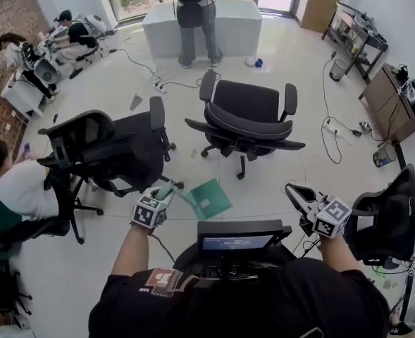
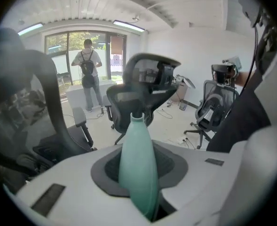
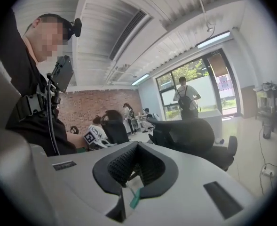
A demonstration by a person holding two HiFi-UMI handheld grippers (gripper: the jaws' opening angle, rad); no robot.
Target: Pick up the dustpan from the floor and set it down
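Note:
The teal dustpan (image 1: 207, 198) hangs off the floor in front of me, its flat pan tilted out to the right of its handle. My left gripper (image 1: 162, 197) is shut on the handle. In the left gripper view the teal handle (image 2: 138, 159) stands upright between the black pads (image 2: 176, 166) of that gripper (image 2: 139, 182). My right gripper (image 1: 296, 193) is raised at the right and holds nothing I can make out. In the right gripper view the pads of this gripper (image 3: 136, 175) meet, with only a thin white and teal sliver at the seam.
Black office chairs stand ahead (image 1: 249, 118), at the left (image 1: 108, 150) and at the right (image 1: 397, 217). Cables (image 1: 334, 129) run over the pale floor. A person (image 1: 193, 13) stands at a white table (image 1: 235, 27) far ahead. Other people sit at the left.

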